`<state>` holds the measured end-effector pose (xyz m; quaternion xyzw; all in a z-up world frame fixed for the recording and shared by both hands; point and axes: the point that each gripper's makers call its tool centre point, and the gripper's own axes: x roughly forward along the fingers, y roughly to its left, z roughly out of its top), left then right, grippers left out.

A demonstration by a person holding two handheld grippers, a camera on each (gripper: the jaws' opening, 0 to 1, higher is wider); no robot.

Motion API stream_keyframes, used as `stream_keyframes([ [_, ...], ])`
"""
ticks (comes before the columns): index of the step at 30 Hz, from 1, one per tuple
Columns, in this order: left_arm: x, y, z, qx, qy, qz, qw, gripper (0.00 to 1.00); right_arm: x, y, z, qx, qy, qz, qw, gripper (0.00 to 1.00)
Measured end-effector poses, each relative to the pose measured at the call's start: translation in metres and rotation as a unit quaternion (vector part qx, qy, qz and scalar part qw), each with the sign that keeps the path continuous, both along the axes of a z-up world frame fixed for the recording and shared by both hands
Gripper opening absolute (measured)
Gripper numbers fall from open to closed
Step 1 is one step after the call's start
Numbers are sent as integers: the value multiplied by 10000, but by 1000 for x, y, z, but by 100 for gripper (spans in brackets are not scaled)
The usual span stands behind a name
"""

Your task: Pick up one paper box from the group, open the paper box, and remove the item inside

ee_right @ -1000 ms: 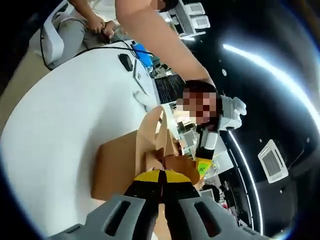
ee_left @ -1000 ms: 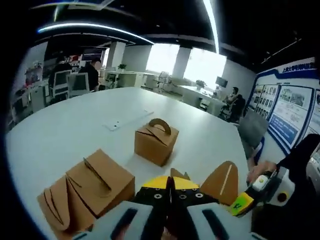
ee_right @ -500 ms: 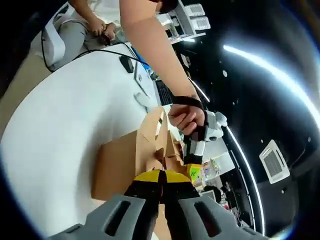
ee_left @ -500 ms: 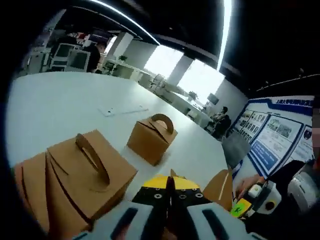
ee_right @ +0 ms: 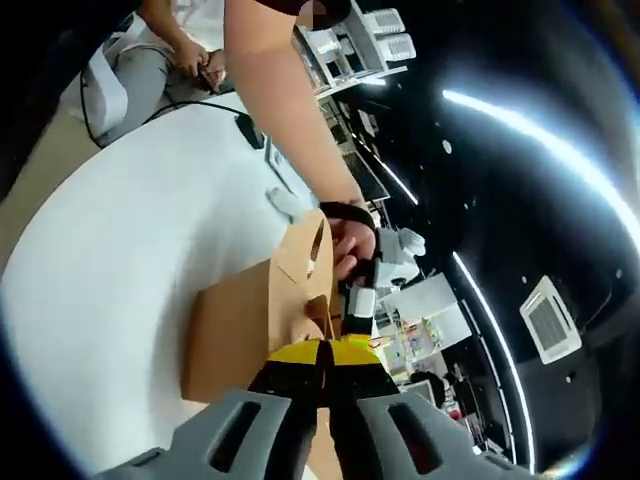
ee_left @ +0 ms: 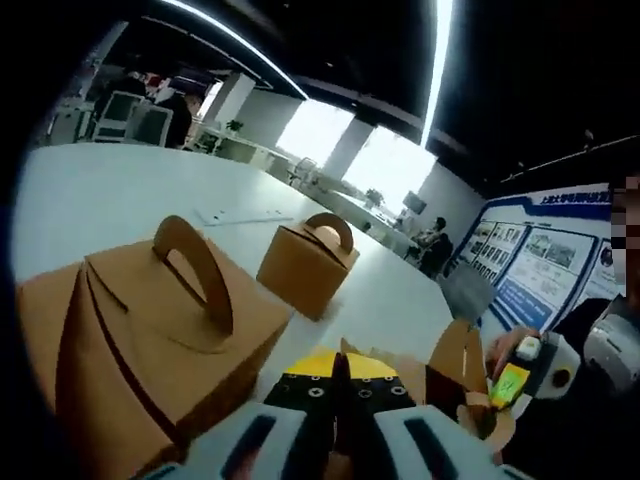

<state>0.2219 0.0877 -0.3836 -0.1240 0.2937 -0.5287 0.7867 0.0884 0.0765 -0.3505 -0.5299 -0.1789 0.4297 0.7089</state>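
Opening step: left hand-held gripper (ee_left: 340, 372) and right hand-held gripper (ee_right: 322, 357) each clamped on flap of paper box (ee_right: 235, 330), apparently. Next: pull flaps apart carefully.

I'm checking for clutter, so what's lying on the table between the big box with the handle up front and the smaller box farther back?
Nothing: in the left gripper view, bare white table separates the near box from the far box.
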Motion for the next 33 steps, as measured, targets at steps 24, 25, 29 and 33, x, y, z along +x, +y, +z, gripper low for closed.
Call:
stream_keyframes([
  [24, -32, -4, -41, -89, 957, -451, 9943, 4, 3, 1, 0, 93, 85, -12, 9999, 2],
  [25, -32, -3, -41, -115, 968, -426, 9943, 4, 3, 1, 0, 91, 82, -10, 9999, 2],
  [29, -33, -4, -42, -175, 977, -434, 9941, 4, 3, 1, 0, 126, 88, 4, 9999, 2],
  [33, -33, -3, -44, -295, 1009, -360, 9938, 4, 4, 0, 2, 322, 206, 14, 9993, 2],
])
